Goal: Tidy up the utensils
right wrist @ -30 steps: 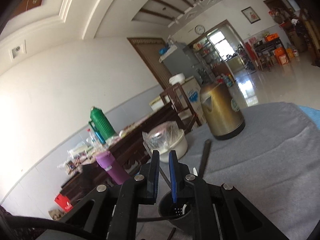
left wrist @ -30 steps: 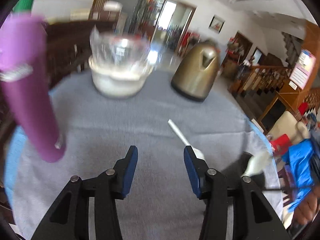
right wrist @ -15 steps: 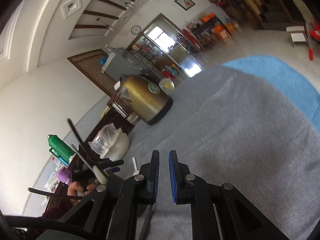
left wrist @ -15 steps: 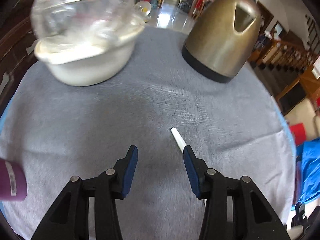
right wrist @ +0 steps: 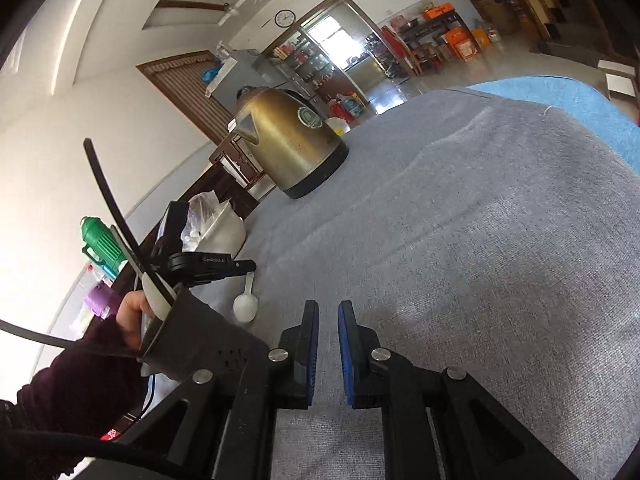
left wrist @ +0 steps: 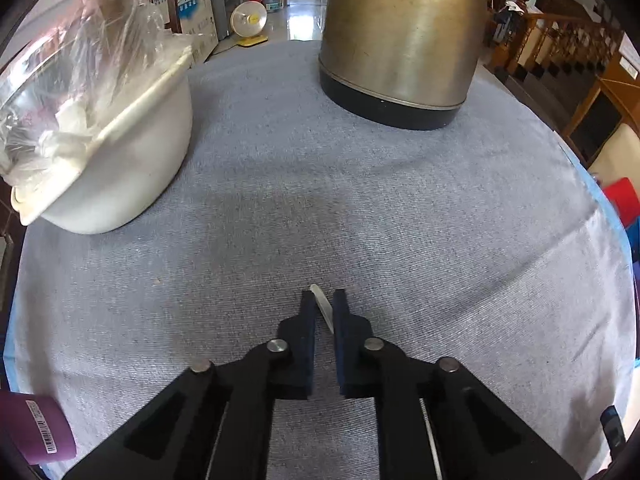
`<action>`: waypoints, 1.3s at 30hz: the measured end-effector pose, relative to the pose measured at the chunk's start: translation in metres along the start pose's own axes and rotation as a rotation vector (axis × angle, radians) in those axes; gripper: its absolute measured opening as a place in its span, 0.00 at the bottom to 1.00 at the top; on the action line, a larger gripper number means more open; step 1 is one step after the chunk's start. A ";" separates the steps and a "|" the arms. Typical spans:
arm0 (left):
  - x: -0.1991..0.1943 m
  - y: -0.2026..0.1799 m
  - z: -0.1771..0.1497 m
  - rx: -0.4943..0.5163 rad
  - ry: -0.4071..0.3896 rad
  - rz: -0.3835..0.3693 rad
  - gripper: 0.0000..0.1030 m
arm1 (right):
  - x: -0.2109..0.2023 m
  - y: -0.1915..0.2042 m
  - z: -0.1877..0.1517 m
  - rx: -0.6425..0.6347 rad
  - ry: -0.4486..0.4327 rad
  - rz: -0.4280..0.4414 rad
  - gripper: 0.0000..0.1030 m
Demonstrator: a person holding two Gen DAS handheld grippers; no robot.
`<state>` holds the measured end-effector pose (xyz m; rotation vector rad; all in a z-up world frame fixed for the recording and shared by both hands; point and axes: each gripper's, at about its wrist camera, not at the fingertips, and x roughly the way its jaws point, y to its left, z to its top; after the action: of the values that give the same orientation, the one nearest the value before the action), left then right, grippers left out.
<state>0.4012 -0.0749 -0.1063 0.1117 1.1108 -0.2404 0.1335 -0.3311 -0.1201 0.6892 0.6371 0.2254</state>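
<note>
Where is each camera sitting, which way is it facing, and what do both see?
Left wrist: sits on the left claw, looking steeply down at the cloth; its own black fingers show, shut on the spoon handle.
Right wrist: sits on the right claw, tilted, looking across the table into the room; its own fingers, a hand and a sleeve show beside the holder.
Shared: kettle, bowl, spoon, cloth.

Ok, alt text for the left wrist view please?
The left claw is shut on a white spoon handle over the grey cloth. A white pot sits far left, a brass kettle behind.
</note>
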 end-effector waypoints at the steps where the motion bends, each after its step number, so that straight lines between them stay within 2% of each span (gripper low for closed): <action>1: 0.000 0.002 0.000 -0.007 0.001 0.004 0.02 | 0.001 -0.003 0.001 0.013 0.001 0.000 0.12; 8: -0.021 0.032 -0.024 -0.034 -0.013 0.022 0.02 | 0.006 -0.011 0.006 0.072 0.003 0.000 0.12; 14: -0.057 0.059 -0.054 -0.094 -0.055 -0.017 0.02 | 0.009 -0.009 0.007 0.069 0.006 -0.006 0.12; 16: -0.086 0.063 -0.064 -0.119 -0.116 -0.042 0.02 | 0.009 -0.010 0.006 0.074 0.010 -0.008 0.12; 21: -0.180 0.047 -0.079 -0.154 -0.359 -0.136 0.02 | 0.011 -0.008 0.006 0.067 0.012 -0.015 0.12; 23: -0.218 0.034 -0.087 -0.157 -0.481 -0.169 0.02 | 0.011 -0.008 0.006 0.060 0.009 -0.019 0.12; 26: -0.259 0.011 -0.099 -0.130 -0.647 -0.166 0.02 | 0.011 -0.006 0.006 0.057 0.007 -0.023 0.12; 29: -0.277 -0.018 -0.108 -0.098 -0.797 -0.150 0.02 | 0.011 -0.008 0.006 0.061 0.010 -0.024 0.12; 31: -0.278 -0.034 -0.106 -0.081 -0.851 -0.171 0.02 | 0.012 -0.010 0.006 0.073 0.016 -0.020 0.12; 33: -0.267 -0.055 -0.101 -0.037 -0.887 -0.138 0.02 | 0.013 -0.014 0.006 0.091 0.021 -0.019 0.12; 36: -0.244 -0.072 -0.089 -0.005 -0.855 -0.137 0.02 | 0.012 -0.019 0.007 0.116 0.017 -0.019 0.12; 39: -0.228 -0.080 -0.090 0.010 -0.852 -0.100 0.02 | 0.013 -0.021 0.008 0.129 0.021 -0.016 0.12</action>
<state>0.2069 -0.1023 0.0607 -0.0406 0.2669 -0.3398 0.1479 -0.3458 -0.1348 0.8064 0.6806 0.1781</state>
